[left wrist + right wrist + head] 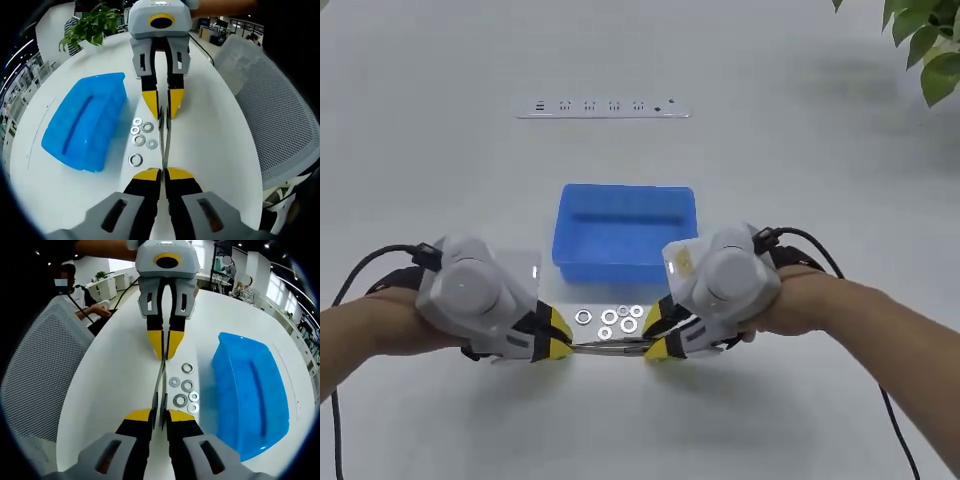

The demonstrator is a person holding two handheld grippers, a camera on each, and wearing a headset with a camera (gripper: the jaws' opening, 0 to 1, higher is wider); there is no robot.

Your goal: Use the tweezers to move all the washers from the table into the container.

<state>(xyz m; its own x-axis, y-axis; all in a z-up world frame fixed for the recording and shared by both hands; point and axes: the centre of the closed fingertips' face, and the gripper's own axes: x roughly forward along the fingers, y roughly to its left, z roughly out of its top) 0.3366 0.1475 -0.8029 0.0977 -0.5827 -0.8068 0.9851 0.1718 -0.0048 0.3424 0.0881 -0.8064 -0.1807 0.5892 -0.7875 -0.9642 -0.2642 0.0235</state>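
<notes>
Head view looks down on a white counter [800,180], and the largest thing on it is the blue container [625,230], a shallow rectangular tray in the middle of the scene, with a white power strip [603,107] lying well beyond it and the leaves of a plant [930,50] at the far right corner. On the near side of the container, the left gripper [566,336] and the right gripper [652,336] point at each other, each held in a hand, with black cables trailing back along the forearms. The tweezers [612,343] bridge the space between them, lying parallel to the container's near wall. In the left gripper view, that gripper's yellow-tipped fingers are clenched on the narrow, joined end of the tweezers. In the right gripper view, that gripper's fingers are closed on the other end, where the two arms stand slightly apart. Six washers [618,320] lie flat on the counter in a loose cluster between the tweezers and the container, outside it and close to its near wall.
</notes>
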